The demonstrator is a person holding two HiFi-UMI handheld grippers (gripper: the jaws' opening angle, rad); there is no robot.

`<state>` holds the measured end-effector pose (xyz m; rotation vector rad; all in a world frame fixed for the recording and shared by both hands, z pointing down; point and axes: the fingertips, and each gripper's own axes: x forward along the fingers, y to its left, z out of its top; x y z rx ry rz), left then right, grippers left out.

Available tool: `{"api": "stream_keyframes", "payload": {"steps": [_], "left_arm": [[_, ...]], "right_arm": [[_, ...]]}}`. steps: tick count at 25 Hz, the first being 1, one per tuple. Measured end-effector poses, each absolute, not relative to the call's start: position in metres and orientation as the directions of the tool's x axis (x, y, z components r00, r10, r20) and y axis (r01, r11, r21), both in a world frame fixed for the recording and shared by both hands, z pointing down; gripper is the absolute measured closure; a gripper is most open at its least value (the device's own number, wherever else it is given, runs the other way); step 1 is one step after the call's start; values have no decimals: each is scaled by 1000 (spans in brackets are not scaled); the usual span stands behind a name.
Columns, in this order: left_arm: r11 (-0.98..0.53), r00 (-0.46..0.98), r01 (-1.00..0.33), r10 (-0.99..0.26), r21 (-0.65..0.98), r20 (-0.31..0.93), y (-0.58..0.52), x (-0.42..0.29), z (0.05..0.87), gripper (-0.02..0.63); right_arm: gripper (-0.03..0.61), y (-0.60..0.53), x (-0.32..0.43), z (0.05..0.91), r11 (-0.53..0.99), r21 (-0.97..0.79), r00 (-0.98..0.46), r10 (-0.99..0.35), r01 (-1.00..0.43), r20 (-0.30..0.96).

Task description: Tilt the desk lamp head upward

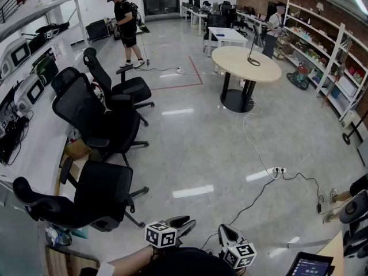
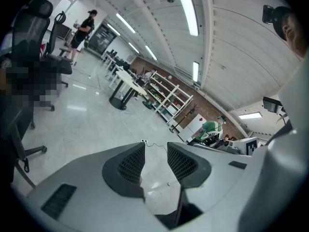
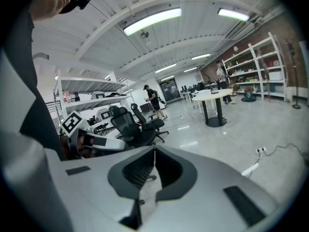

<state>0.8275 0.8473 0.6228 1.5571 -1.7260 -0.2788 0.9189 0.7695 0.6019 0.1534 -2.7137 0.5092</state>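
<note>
A thin black lamp (image 1: 253,46) with a bent neck stands on the round beige table (image 1: 230,59) far across the room. Both grippers sit low at the bottom edge of the head view, far from it. My left gripper (image 1: 185,221) points forward over the floor. In its own view the left gripper (image 2: 155,146) has its jaws apart with only floor between them. My right gripper (image 1: 223,229) is beside it. In its own view the right gripper (image 3: 154,149) has its tips meeting on nothing. The same round table (image 3: 212,94) appears in the distance there.
Several black office chairs (image 1: 95,117) stand along a long desk (image 1: 34,148) on the left. A cable (image 1: 253,148) runs over the grey floor to a power strip (image 1: 278,170). Shelves (image 1: 339,68) line the right wall. A person (image 1: 126,27) stands at the back. A tablet (image 1: 310,264) lies at bottom right.
</note>
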Motion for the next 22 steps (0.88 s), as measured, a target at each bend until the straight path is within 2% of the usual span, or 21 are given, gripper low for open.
{"api": "stream_keyframes", "payload": {"steps": [22], "left_arm": [[251, 15, -729, -924, 637, 381, 867, 817, 624, 462]], "right_arm": [[571, 775, 911, 603, 933, -315, -929, -47, -172, 368]]}}
